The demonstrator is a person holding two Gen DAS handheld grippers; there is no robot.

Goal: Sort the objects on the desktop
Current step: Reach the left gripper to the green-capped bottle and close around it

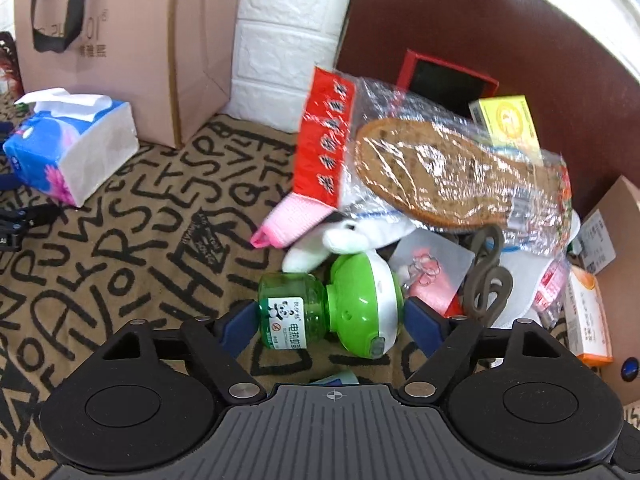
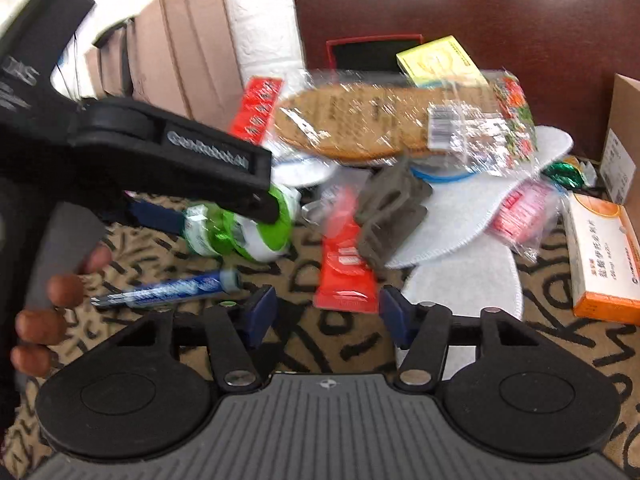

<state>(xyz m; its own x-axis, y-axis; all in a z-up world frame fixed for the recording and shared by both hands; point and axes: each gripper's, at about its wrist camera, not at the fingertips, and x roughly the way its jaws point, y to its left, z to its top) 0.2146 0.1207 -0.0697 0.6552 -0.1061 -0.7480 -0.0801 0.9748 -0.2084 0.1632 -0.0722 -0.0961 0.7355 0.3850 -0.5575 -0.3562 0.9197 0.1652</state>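
**Two hand-held grippers reach into the clutter on the desk**

Left wrist view: the left hand-held gripper (image 1: 330,320) tilts downward over the letter-patterned cloth (image 1: 120,248) covering the desk. Its blue pads stand spread, one at either end of a green mosquito-repellent bottle (image 1: 332,308) that lies on its side between them. The left pad sits at the bottle's base and the right pad near its round green-and-white head; whether either presses on it I cannot tell. At 12 o'clock from the bottle lies a white plush toy (image 1: 344,240), and above that a bagged insole (image 1: 436,172) with a red label. A tissue pack (image 1: 68,148) sits at 10 o'clock, in front of a pink paper bag (image 1: 120,40).

Right wrist view: the right hand-held gripper (image 2: 328,314) also angles down, with its jaws released and nothing between the pads. Just beyond them, at 12 o'clock, lies a red tube (image 2: 346,276), its lower edge near the right pad. A blue-and-white tube (image 2: 168,290) lies at 10 o'clock. Further at 9 o'clock, a person's hand (image 2: 52,300) wraps its fingers round a grey grip; this is the other gripper, whose black body reaches across to the green bottle. An orange-and-white box (image 2: 604,256) rests at 3 o'clock.
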